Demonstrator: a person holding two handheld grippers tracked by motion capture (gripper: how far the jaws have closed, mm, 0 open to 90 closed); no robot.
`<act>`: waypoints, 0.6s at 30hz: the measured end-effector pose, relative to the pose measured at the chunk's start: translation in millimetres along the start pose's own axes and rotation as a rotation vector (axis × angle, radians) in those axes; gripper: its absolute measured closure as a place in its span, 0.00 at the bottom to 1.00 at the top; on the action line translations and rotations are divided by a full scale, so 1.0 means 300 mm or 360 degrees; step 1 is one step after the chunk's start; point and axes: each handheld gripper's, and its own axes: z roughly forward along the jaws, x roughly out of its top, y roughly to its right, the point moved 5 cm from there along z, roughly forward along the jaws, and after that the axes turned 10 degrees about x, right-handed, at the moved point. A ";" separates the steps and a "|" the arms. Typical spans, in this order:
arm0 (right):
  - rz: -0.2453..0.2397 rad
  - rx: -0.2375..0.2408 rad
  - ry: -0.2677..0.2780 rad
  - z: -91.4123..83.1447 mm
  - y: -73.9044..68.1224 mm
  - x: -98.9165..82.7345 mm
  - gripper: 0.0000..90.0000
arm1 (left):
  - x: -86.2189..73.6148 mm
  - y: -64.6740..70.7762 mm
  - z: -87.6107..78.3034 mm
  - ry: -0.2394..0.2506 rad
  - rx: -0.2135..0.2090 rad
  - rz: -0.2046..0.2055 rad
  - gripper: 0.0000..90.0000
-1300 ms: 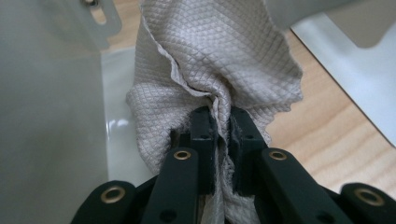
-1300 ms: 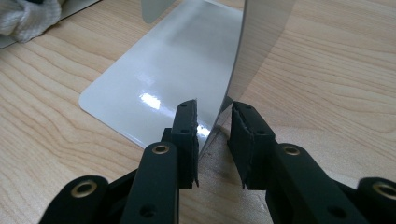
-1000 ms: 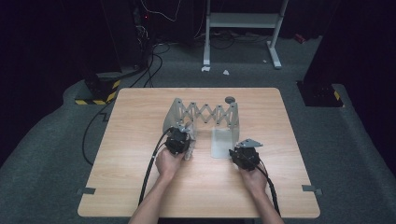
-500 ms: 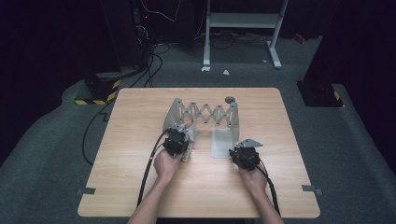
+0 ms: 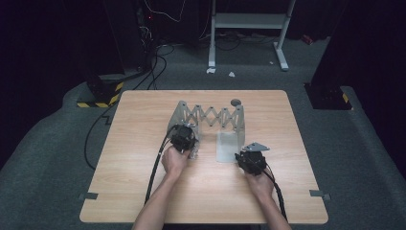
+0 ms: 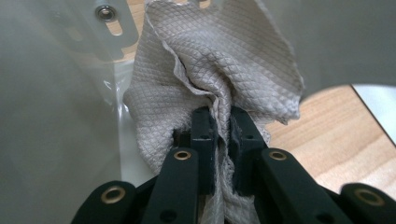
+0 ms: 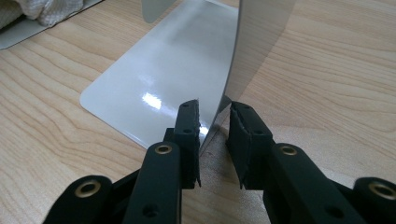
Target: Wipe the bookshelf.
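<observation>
A grey metal rack [image 5: 210, 115] with a scissor lattice between two end plates stands mid-table. My left gripper [image 5: 183, 136] [image 6: 219, 116] is shut on a bunched pale quilted cloth [image 6: 210, 60], which lies against the rack's left end plate [image 6: 46, 116]. My right gripper [image 5: 250, 158] [image 7: 215, 109] straddles the near edge of the upright right end plate [image 7: 257, 37]. Its jaws have just been closing. The left pad is at the sheet and a gap remains at the right pad. That plate's flat base [image 7: 173, 60] lies on the wood.
The wooden table [image 5: 143, 191] has bare wood in front of both hands. A small grey round piece [image 5: 235, 101] sits behind the rack near the far edge. Cables [image 5: 155, 167] trail back from both grippers. Dark floor with cables and a frame lies beyond.
My left gripper with the cloth has shifted slightly farther up the table along the left plate. The right hand has stayed in place.
</observation>
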 end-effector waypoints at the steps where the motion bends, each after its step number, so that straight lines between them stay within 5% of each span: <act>1: -0.0001 0.0000 0.0000 0.000 0.000 0.000 0.82 | 0.003 0.000 0.002 -0.0002 0.0009 0.0013 0.91; 18: -0.0001 0.0001 0.0001 0.000 0.000 0.000 0.82 | -0.060 0.005 -0.047 -0.0013 -0.0005 0.0077 0.91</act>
